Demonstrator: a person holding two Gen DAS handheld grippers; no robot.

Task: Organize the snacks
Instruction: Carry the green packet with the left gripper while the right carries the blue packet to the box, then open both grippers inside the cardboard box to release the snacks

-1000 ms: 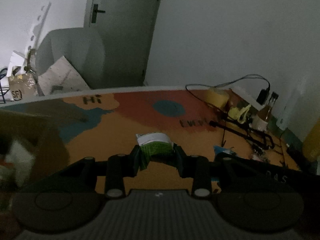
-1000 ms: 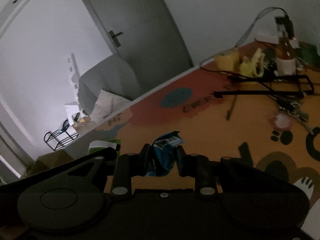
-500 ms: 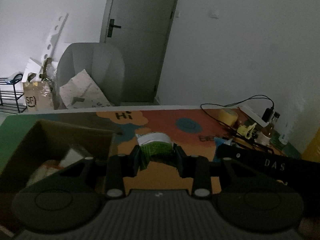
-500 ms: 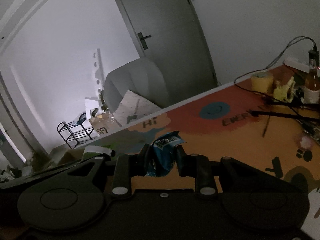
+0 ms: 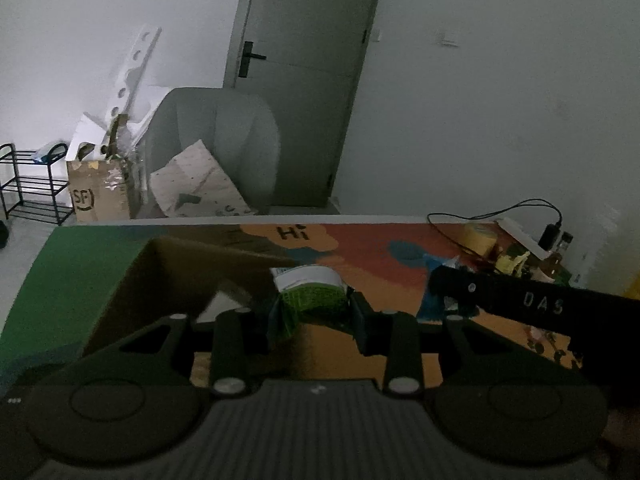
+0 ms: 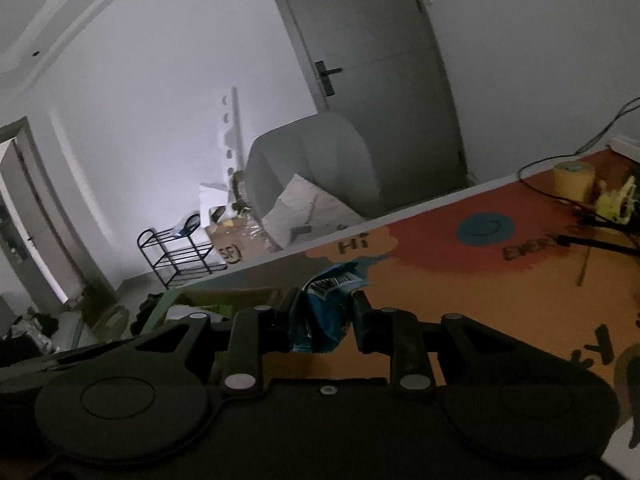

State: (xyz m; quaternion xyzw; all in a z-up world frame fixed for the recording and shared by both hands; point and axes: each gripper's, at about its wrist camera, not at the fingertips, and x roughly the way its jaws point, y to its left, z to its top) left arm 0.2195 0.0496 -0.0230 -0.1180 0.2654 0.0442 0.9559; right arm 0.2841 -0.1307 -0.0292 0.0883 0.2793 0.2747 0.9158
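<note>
My left gripper (image 5: 314, 312) is shut on a green snack packet (image 5: 310, 294) with a white top, held above the near right corner of an open cardboard box (image 5: 132, 280). Something pale lies inside the box. My right gripper (image 6: 324, 318) is shut on a crumpled blue snack packet (image 6: 330, 304) and hangs over the orange patterned table mat (image 6: 460, 292). In the left wrist view the right gripper's black body (image 5: 532, 304) comes in from the right with the blue packet (image 5: 434, 300) at its tip. The box edge (image 6: 224, 294) shows to the left in the right wrist view.
At the table's far right stand a yellow tape roll (image 5: 480, 238), a bottle (image 5: 558, 250), cables and a black wire frame (image 6: 596, 240). Beyond the table are a grey armchair (image 5: 216, 148), a cardboard carton (image 5: 100, 192), a black rack (image 5: 28, 188) and a closed door (image 5: 304, 80).
Both grippers have risen and swung left with their packets still held. The cardboard box has come into view under the left gripper, and the right gripper now shows beside it.
</note>
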